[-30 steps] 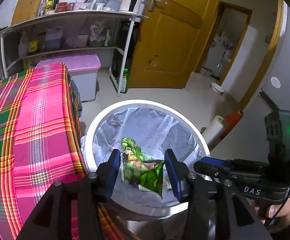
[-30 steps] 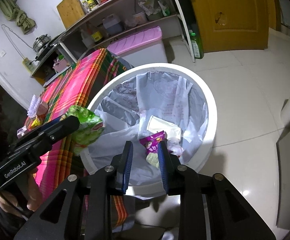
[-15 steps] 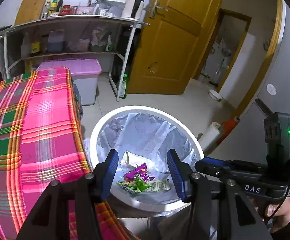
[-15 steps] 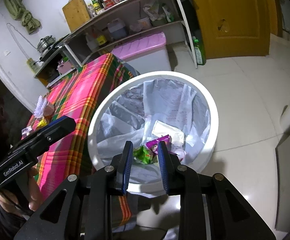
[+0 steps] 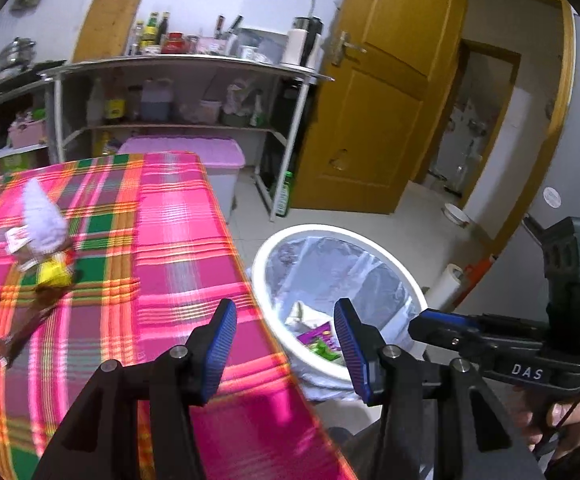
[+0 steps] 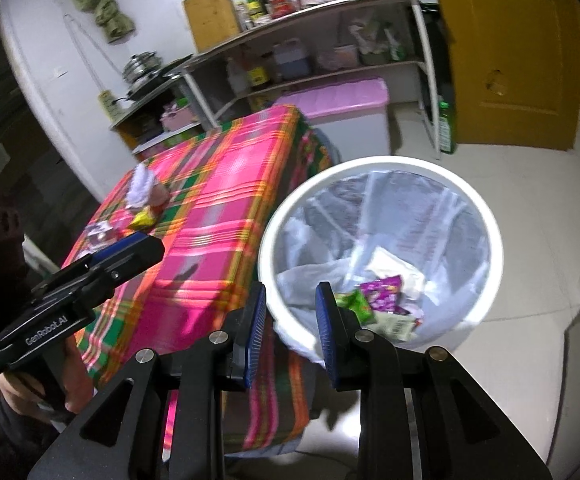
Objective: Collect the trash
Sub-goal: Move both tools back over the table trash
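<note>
Lying on the pink, green and orange plaid tablecloth (image 5: 178,240) are the pieces of trash yet to be collected: a small crumpled yellow wrapper (image 5: 52,274), a white fluffy tuft of something soft (image 5: 44,220) just beside it, and a brownish scrap (image 5: 30,320) near the table edge, all too blurred to identify further. The left gripper (image 5: 286,346) hangs over the table's corner with its blue ribbed pads wide apart and nothing between them; the right gripper (image 6: 290,328) is poised near the rim of the round white bin lined with a translucent plastic bag (image 6: 486,216), its pads parted by a narrower gap, also empty. Inside the bin sit a purple snack wrapper (image 6: 382,286), a green packet (image 6: 356,300) and some white paper. The yellow wrapper looks very light, thin and crinkly, likely slick foil or plastic, so it should collapse under the pads rather than resist; pinching it across a raised fold or bunched middle seems safer than a flat edge, which could slide out. Pressing down first risks snagging the cloth along with it.
</note>
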The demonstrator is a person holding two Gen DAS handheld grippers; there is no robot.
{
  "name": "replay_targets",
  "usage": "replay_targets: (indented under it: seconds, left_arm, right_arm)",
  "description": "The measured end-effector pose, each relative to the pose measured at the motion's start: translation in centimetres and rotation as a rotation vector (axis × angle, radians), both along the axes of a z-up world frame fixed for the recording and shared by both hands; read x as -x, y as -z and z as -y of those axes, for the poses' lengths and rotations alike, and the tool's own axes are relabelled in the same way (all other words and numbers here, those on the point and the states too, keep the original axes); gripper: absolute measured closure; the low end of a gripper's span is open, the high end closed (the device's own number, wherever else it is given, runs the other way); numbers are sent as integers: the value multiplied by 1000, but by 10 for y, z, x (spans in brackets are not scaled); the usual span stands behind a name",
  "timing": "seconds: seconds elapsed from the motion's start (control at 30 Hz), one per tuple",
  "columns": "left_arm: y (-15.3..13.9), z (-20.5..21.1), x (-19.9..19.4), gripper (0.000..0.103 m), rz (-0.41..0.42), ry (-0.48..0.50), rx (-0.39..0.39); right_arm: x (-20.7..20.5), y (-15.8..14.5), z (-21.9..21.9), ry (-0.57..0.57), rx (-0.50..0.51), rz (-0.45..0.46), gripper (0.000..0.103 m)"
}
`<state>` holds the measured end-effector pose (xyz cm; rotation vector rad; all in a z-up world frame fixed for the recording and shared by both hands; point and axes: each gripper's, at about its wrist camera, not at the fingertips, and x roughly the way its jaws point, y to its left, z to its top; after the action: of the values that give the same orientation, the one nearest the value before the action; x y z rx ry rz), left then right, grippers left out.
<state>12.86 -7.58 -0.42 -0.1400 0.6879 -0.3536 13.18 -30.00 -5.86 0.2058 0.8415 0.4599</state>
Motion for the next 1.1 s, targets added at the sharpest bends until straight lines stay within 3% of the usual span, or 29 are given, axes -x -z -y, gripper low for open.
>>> replay_targets:
  seconds: [0.13,0.27,0.63,0.77,1.1]
  left_arm:
    - [-5,-20,14,53,16,-42,-10]
    - [-8,-38,26,53,27,-80,-14]
    - [-7,-79,51,53,40,-197,-26]
    - [-7,-98,56,53,46,-249,-34]
    - [-2,-139,45,53,38,-322,-50]
  right_arm:
    - [5,-3,-15,-42,-11,15,76]
    - [8,-5,-32,-84,-16,22,69]
    - [5,-10,-70,-170,-9,30,69]
    - [4,-12,-82,-193,-9,34,61]
    - [-4,-13,-103,-224,3,27,60]
